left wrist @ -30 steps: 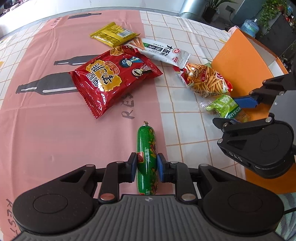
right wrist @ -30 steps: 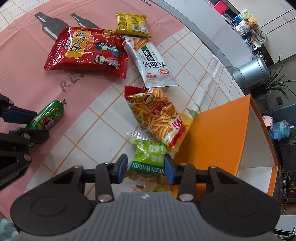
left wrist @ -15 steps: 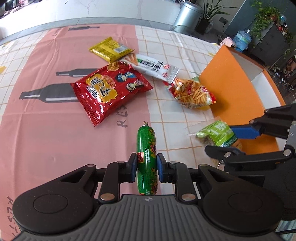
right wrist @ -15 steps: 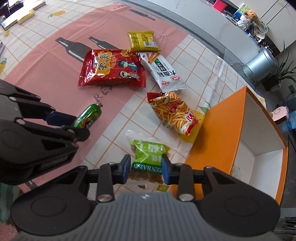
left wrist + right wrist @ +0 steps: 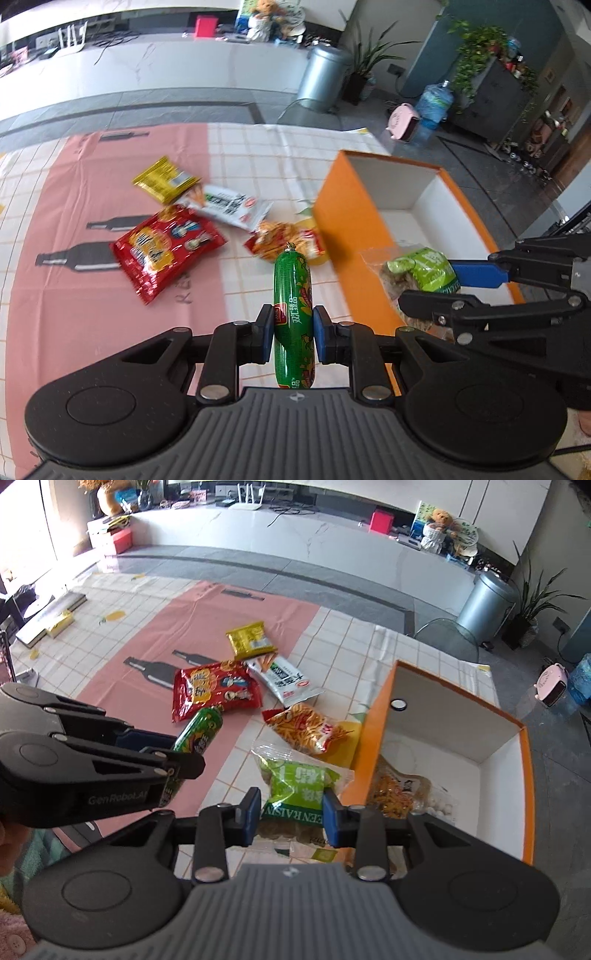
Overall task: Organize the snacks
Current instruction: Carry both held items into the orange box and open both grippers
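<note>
Left tool [image 5: 293, 334] is clamped on the green sausage stick [image 5: 293, 314], blue pads pressing both sides of its middle, and the sausage points straight ahead, lifted clear of the bench [image 5: 92, 325]. From the right wrist view the same sausage pokes out of the left tool toward the orange box [image 5: 373, 738].

Right tool [image 5: 291, 812] is closed on the green raisin packet [image 5: 301, 788], pinching it at its printed lower band. In the left wrist view the packet hangs over the near wall of the orange box, above its rim.

The orange box is the landmark: open top, white inside, and a clear snack bag [image 5: 402, 790] already lies on its floor against the near wall.

Just left of the box, touching its base, sits the bag of fried sticks [image 5: 310, 731]. Further left of that lies the white-and-green snack pack [image 5: 286, 679], its end tucked by the yellow packet [image 5: 249, 640]. The red chip bag [image 5: 214, 690] lies flat on the pink part of the cloth, well apart from the box, the farthest snack from it.

Left tool sits left of the box, right tool at its near wall.
</note>
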A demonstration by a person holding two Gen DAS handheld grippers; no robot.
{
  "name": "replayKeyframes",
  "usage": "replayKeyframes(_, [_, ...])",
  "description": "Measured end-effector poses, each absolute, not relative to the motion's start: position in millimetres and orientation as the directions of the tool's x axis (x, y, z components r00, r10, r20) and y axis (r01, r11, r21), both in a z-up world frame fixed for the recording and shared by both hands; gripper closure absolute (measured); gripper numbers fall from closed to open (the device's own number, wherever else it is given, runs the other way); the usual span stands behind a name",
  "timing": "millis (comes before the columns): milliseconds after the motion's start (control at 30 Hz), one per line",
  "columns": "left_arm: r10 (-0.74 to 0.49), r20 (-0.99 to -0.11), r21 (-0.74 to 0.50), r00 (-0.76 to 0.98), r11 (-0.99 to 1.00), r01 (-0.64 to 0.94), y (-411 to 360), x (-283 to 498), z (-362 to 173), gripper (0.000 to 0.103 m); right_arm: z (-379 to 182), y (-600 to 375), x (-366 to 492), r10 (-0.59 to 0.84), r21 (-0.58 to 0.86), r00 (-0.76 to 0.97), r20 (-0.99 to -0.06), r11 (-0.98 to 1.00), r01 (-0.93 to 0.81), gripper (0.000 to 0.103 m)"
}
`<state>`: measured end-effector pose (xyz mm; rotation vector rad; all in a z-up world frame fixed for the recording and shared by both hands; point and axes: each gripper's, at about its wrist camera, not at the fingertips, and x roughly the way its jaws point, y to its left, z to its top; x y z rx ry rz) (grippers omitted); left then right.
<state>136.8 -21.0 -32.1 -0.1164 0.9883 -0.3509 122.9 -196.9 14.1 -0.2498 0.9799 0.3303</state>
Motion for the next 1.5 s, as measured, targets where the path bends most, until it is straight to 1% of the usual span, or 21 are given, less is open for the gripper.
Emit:
replayKeyframes(300, [-0.374,-0.78,-0.217,0.501,0.913,0.344,-80,133,-7,0.079,24,-262,110,0.126,-0.043,0.546,-0.828,0.957,-0.286,0.071])
replayKeyframes(400, [-0.388,-0.785,-0.209,0.482,0.899,0.384,-102,135,-5,0.079,18,-283,111,0.118,-0.029,0.542,-0.832,0.966,-0.255,0.07])
replayKeyframes(600, [-0.404,-0.799,-0.161,0.446,0.857,0.489,-156,144,-7,0.079,-5,-321,118,0.065,-0.055,0.519,-0.852,0.975,-0.213,0.07])
replayKeyframes(800, [-0.389,-0.841,-0.134,0.376,0.824,0.551,-197,162,-30,0.079,-28,-346,123,0.013,-0.122,0.508,-0.861,0.965,-0.233,0.07])
replayKeyframes(1000, [-0.351,-0.875,-0.093,0.333,0.798,0.596,-222,175,-54,0.079,-45,-357,130,0.024,-0.132,0.501,-0.865,0.953,-0.272,0.07])
replayKeyframes(1167, [-0.302,-0.901,-0.055,0.312,0.791,0.609,-232,184,-71,0.079,-58,-359,138,0.018,-0.149,0.49,-0.871,0.943,-0.299,0.07])
replayKeyframes(1500, [-0.27,-0.929,-0.05,0.252,0.767,0.64,-242,192,-94,0.079,-80,-362,152,0.023,-0.14,0.443,-0.896,0.932,-0.333,0.07])
